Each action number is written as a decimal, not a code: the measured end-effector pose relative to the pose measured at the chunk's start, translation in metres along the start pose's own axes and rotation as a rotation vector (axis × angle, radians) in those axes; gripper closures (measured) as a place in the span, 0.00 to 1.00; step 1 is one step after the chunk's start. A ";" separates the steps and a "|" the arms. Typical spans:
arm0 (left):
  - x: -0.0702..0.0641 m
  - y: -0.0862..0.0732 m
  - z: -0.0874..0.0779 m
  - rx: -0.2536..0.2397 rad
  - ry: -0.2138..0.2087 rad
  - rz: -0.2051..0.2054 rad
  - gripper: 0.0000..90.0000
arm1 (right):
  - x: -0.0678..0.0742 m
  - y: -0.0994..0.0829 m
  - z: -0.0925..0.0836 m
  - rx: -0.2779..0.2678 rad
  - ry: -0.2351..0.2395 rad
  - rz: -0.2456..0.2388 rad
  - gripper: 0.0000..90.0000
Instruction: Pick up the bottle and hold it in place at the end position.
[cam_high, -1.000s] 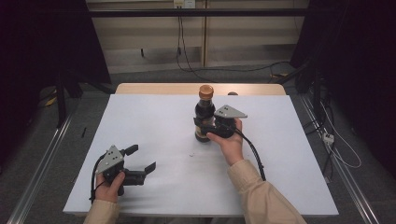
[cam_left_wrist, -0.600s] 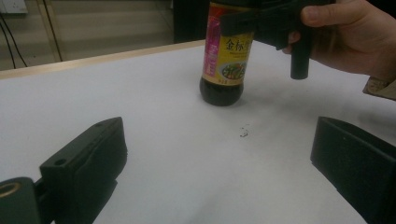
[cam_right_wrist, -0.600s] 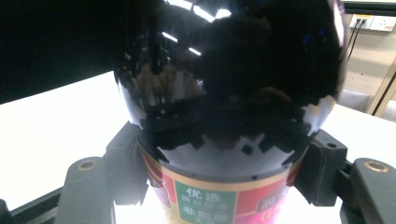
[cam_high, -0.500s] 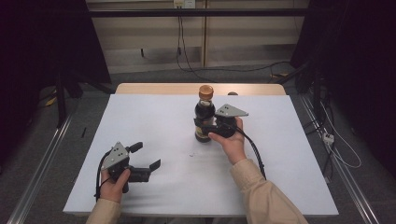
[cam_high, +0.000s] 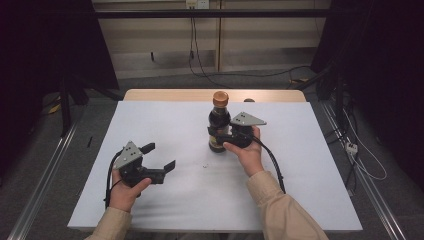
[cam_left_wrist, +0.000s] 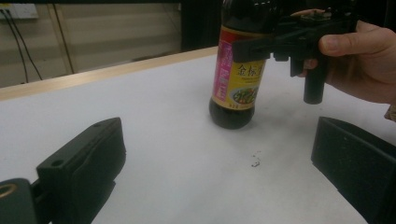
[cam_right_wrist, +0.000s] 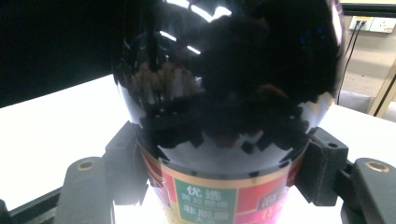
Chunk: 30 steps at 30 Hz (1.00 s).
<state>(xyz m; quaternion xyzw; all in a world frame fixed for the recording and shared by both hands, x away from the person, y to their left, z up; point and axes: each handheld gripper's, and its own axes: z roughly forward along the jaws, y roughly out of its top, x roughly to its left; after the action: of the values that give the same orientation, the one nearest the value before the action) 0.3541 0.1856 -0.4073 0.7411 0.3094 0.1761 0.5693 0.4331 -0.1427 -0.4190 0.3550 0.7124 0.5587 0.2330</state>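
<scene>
A dark sauce bottle (cam_high: 218, 125) with an orange-brown cap and a yellow and red label stands upright on the white table (cam_high: 165, 125), a little behind its middle. My right gripper (cam_high: 216, 134) is shut on the bottle's body from the right, level with the label. In the right gripper view the bottle (cam_right_wrist: 224, 98) sits close up between both pads (cam_right_wrist: 128, 158). My left gripper (cam_high: 159, 156) hovers open over the table's front left with nothing in it. The left gripper view looks along its wide jaws at the bottle (cam_left_wrist: 238, 70) and the right gripper (cam_left_wrist: 252, 49) farther off.
Small crumbs (cam_high: 205, 165) lie on the table in front of the bottle. A wooden edge (cam_high: 165, 94) runs along the table's far side. Cables (cam_high: 200, 65) lie on the floor behind, and metal rails (cam_high: 45, 175) flank the table.
My left gripper has risen a little and shifted to the right, toward the bottle. The right gripper and the bottle have stayed where they were.
</scene>
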 end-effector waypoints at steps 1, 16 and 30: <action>0.000 0.001 0.002 0.003 -0.005 -0.005 0.03 | 0.000 0.000 0.000 0.001 0.000 -0.003 0.34; -0.001 0.023 0.014 0.025 -0.048 0.013 0.03 | -0.002 0.000 0.000 0.001 0.013 -0.009 0.34; -0.004 0.036 0.025 0.037 -0.103 0.012 0.04 | -0.002 0.000 0.000 0.002 0.016 -0.011 0.34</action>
<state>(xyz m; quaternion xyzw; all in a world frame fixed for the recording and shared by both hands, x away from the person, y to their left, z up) 0.3760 0.1587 -0.3795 0.7614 0.2785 0.1352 0.5696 0.4343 -0.1441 -0.4188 0.3469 0.7167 0.5596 0.2299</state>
